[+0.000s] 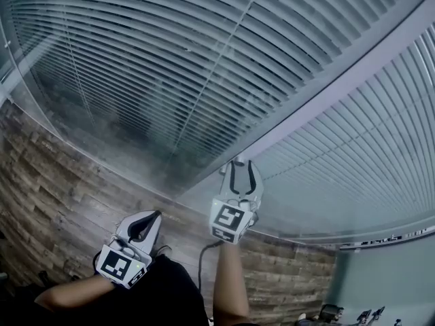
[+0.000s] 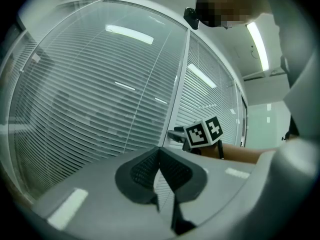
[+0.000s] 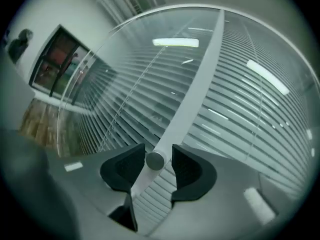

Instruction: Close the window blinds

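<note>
Slatted window blinds [image 1: 170, 66] hang behind glass on both sides of a pale frame post [image 1: 326, 94]. A small round metal knob [image 3: 155, 160] sits on that post. My right gripper [image 1: 239, 165] is raised to the post, and its jaws stand on either side of the knob [image 1: 239, 160]. In the right gripper view the right gripper [image 3: 157, 150] is open: the knob lies against the left pad, with a gap to the right pad. My left gripper [image 1: 156, 216] hangs lower and to the left, away from the glass. In its own view the left gripper [image 2: 160, 151] is shut on nothing.
A wood-patterned surface [image 1: 61, 195] runs below the glass. A pale green wall [image 1: 387, 284] stands at the right. A dark cable [image 1: 202, 263] trails beside my right forearm. In the left gripper view the right gripper's marker cube [image 2: 204, 131] shows next to the post.
</note>
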The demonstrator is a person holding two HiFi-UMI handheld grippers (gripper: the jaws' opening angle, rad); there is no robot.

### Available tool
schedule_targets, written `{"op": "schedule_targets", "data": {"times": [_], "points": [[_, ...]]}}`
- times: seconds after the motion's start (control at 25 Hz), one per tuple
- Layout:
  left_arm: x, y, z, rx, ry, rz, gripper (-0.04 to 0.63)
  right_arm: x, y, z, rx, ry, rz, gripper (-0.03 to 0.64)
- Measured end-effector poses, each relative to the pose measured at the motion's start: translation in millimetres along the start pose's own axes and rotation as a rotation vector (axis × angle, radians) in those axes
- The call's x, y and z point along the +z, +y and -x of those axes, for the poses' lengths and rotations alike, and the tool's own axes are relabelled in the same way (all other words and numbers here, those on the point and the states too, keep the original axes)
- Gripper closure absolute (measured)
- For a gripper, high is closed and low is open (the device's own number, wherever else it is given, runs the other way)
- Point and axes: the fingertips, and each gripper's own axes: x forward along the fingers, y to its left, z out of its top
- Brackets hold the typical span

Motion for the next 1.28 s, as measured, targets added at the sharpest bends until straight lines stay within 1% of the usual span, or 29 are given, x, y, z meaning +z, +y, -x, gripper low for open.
{"op": "schedule_targets", "data": {"times": [0.04,0.08,0.2,0.28,0.36,0.4,0.44,0.52,0.72,0.76,0.8,0.84,0.88,0.92,0.96,1.08,1.12,1.16,1.2,1.28], "points": [[-0.1,-0.3,-0.4,0.000,-0.002,0.001,0.594,-1.5,1.9,-2.2,0.002,0.015,0.031,0.443],[0.2,-0.9,-0.2,-0.002,-0.003,0.001,0.594,-4.0,3.7,-4.1,0.010,0.030,0.032,0.442],[1.9,-1.1,1.4,-0.001,-0.003,-0.001,0.594,-10.4,6.0,-6.3,0.022,0.060,-0.019,0.442],[2.0,0.5,0.2,0.004,-0.003,0.002,0.594,-11.2,2.9,-7.2,0.010,0.057,-0.032,0.482],[1.4,2.3,-1.8,0.008,0.000,0.005,0.594,-11.5,1.5,-8.8,0.012,0.047,-0.063,0.483],[1.4,2.9,-2.5,0.009,0.000,0.007,0.594,-11.3,1.1,-9.2,0.017,0.038,-0.102,0.485],[1.7,3.0,-2.9,0.009,0.000,0.008,0.594,-11.2,0.1,-8.9,0.024,0.027,-0.159,0.485],[2.8,1.9,-3.4,0.004,-0.003,0.006,0.594,-11.7,-4.3,-7.4,0.041,-0.002,-0.319,0.485],[2.0,-1.0,-7.2,-0.003,0.001,0.008,0.594,-16.5,-12.7,-7.3,0.103,-0.054,-0.821,0.486],[2.4,-1.2,-7.2,-0.005,0.001,0.008,0.594,-16.9,-13.5,-7.1,0.111,-0.062,-0.899,0.486],[3.0,-1.2,-7.0,-0.007,-0.001,0.007,0.594,-17.0,-14.2,-6.7,0.118,-0.071,-0.952,0.486],[3.5,-0.9,-7.0,-0.006,-0.001,0.006,0.594,-17.0,-14.8,-6.6,0.122,-0.075,-0.967,0.485],[3.6,-0.3,-7.1,-0.005,0.000,0.007,0.594,-16.5,-15.0,-6.5,0.120,-0.072,-0.932,0.483],[3.5,0.5,-7.4,-0.002,0.001,0.009,0.594,-15.2,-14.9,-6.2,0.112,-0.063,-0.846,0.480],[3.1,1.6,-7.3,0.002,0.003,0.011,0.594,-12.5,-14.5,-5.0,0.094,-0.052,-0.714,0.480],[1.7,6.4,-4.3,0.012,0.003,0.016,0.594,0.4,-9.1,3.7,0.007,-0.028,-0.214,0.472],[1.3,7.9,-3.1,0.014,0.002,0.017,0.594,3.0,-5.9,5.5,-0.013,-0.017,-0.085,0.472],[0.9,8.6,-2.4,0.015,0.003,0.019,0.594,3.9,-3.0,5.8,-0.024,-0.006,0.002,0.468],[0.7,8.6,-2.1,0.016,0.004,0.021,0.594,3.3,-0.8,5.0,-0.027,0.005,0.051,0.463],[1.0,8.0,-2.4,0.016,0.005,0.024,0.594,-0.5,2.1,0.9,-0.020,0.027,0.082,0.457]]}}
